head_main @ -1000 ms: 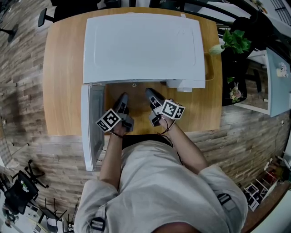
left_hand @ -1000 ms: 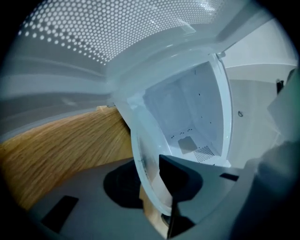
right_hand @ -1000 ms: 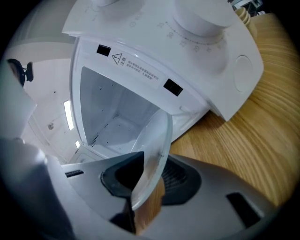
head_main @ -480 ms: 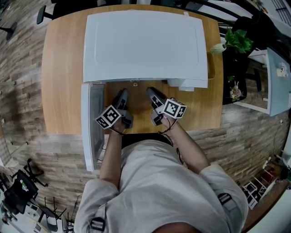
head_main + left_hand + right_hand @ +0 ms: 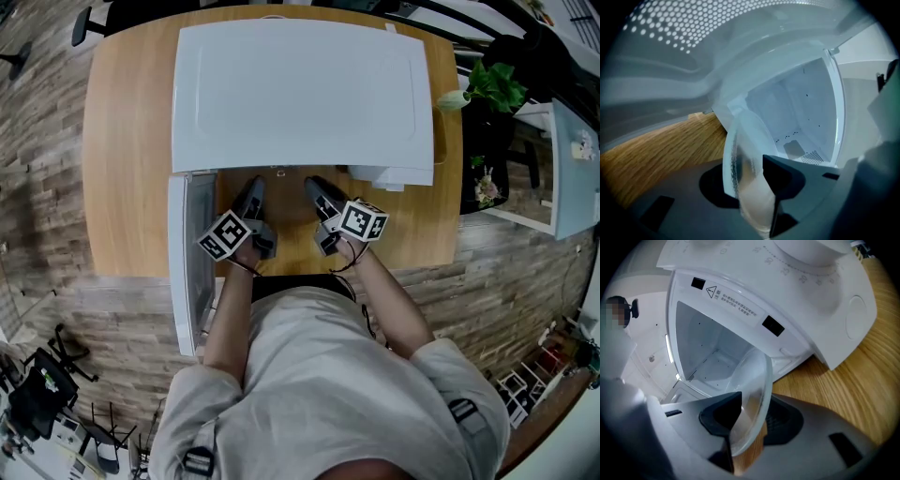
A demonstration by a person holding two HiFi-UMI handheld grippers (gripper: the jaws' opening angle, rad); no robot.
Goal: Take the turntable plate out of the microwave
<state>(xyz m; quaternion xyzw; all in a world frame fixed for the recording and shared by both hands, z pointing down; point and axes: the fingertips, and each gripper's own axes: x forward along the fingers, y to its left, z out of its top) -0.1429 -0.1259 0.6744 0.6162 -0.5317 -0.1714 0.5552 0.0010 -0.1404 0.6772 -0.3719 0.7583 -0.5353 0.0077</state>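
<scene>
The clear glass turntable plate (image 5: 750, 154) stands on edge across the left gripper view, just outside the open microwave's cavity (image 5: 797, 108). My left gripper (image 5: 745, 183) has the plate's rim between its jaws, which are opening. The same plate (image 5: 754, 390) lies between the jaws of my right gripper (image 5: 752, 420), also opening, with bare wood showing beside the rim. In the head view the left gripper (image 5: 251, 192) and right gripper (image 5: 314, 187) point side by side at the front of the white microwave (image 5: 300, 89). The plate is too faint to make out there.
The microwave's door (image 5: 192, 262) hangs open to the left, past the front edge of the wooden table (image 5: 122, 187). A potted plant (image 5: 487, 84) stands off the table's right side. The control panel (image 5: 811, 282) is right of the cavity.
My left gripper has edged slightly toward the microwave's opening. The right gripper has stayed nearly where it was.
</scene>
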